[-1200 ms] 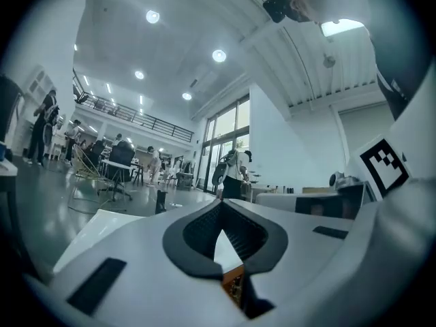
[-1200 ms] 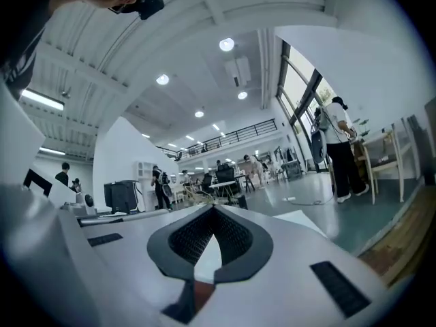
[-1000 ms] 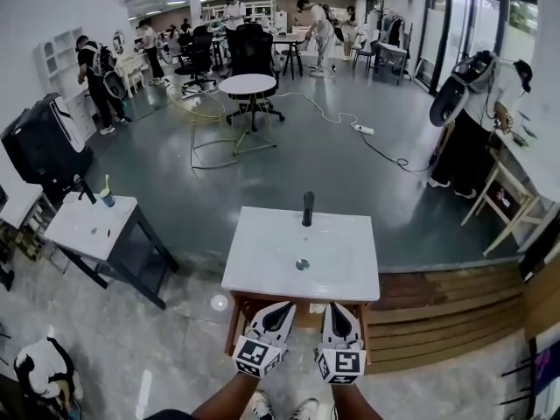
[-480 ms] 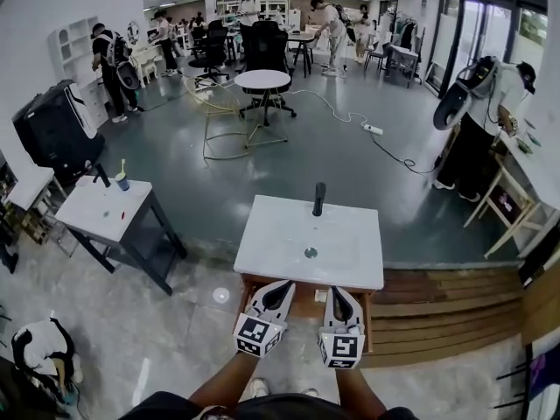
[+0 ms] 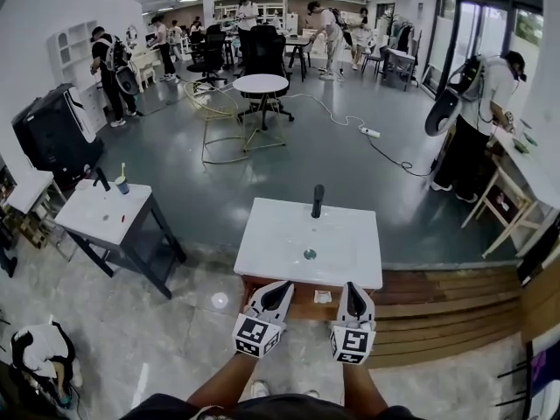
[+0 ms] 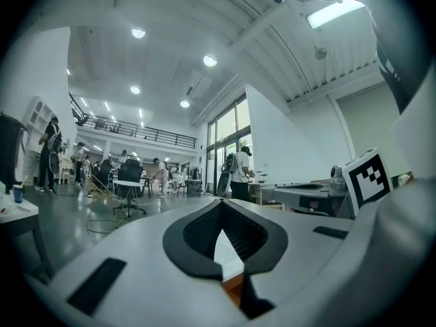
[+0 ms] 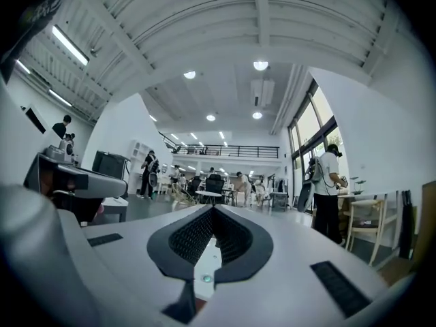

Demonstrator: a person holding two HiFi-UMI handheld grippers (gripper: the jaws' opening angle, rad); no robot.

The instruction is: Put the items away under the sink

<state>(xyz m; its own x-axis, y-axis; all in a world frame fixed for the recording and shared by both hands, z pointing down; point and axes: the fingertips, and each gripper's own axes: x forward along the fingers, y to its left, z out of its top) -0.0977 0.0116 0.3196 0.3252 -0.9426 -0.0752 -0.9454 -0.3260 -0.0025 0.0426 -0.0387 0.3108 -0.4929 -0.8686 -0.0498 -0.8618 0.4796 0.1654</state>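
Head view shows both grippers level and side by side, facing the white sink (image 5: 280, 243). The left gripper (image 5: 277, 290) and the right gripper (image 5: 352, 290) each have their jaws closed together with nothing between them. The wooden cabinet (image 5: 297, 310) under the sink lies straight ahead of both tips and slightly below. A small pale object (image 5: 322, 297) rests on the wood between the tips, nearer the right gripper; what it is cannot be told. A side tabletop (image 5: 92, 221) carrying a bottle (image 5: 102, 179) and cup (image 5: 122, 184) stands well off beyond the left gripper. If those are the items, the left hand is probably nearer.
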